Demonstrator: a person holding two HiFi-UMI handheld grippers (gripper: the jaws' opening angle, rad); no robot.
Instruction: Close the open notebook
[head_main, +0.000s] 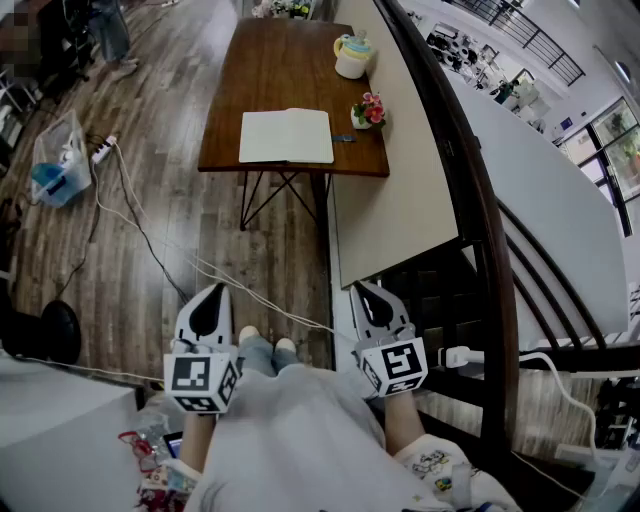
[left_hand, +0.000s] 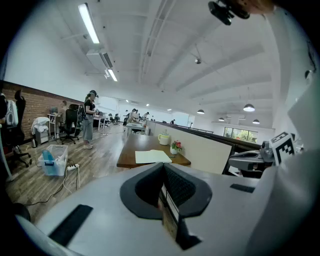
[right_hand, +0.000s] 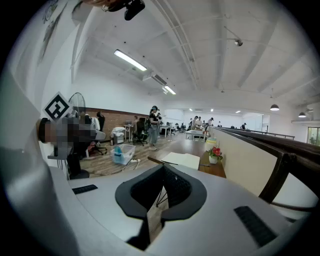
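Note:
An open notebook (head_main: 286, 136) with blank cream pages lies flat near the front edge of a brown wooden table (head_main: 268, 70) well ahead of me. The same notebook (left_hand: 152, 156) shows small in the left gripper view, and the notebook (right_hand: 183, 160) also appears in the right gripper view. My left gripper (head_main: 209, 297) and right gripper (head_main: 366, 296) are held close to my body, far short of the table. Both are shut with nothing between their jaws, left gripper (left_hand: 162, 166) and right gripper (right_hand: 163, 170) tips meeting.
A small flower pot (head_main: 367, 111) stands right of the notebook and a teapot-like vessel (head_main: 353, 55) further back. A beige partition (head_main: 395, 180) and dark railing (head_main: 470, 170) run along the right. Cables (head_main: 150, 250) trail over the wood floor; a clear bin (head_main: 58, 165) stands left.

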